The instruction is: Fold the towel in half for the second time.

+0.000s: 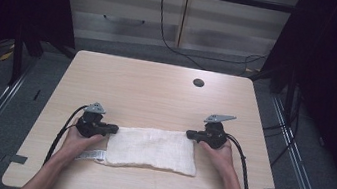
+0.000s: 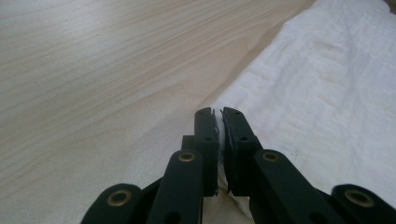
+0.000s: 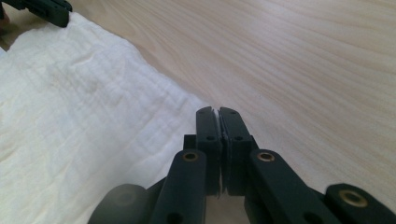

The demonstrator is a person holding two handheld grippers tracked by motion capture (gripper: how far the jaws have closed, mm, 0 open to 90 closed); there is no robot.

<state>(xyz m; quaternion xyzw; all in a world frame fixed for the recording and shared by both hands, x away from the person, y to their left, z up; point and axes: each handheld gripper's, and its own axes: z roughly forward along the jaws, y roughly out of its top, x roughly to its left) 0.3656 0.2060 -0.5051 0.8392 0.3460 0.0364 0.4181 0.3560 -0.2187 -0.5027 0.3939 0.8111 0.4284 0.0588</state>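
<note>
- The surface [image 1: 157, 88] is a pale wood-grain top with rounded corners and a dark round hole [image 1: 198, 83] near its far edge, right of middle.
- A folded white cloth [image 1: 153, 149] lies flat towards the near edge, its label [image 1: 92, 154] at the left end.

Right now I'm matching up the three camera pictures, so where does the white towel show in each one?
High view: the white towel lies folded across the table's near middle, between the left gripper and right gripper.
Left gripper view: the towel covers the right side, its corner pinched in the shut jaws.
Right gripper view: it covers the left side, its corner pinched likewise.
Shared landmark: the light wooden table.
</note>
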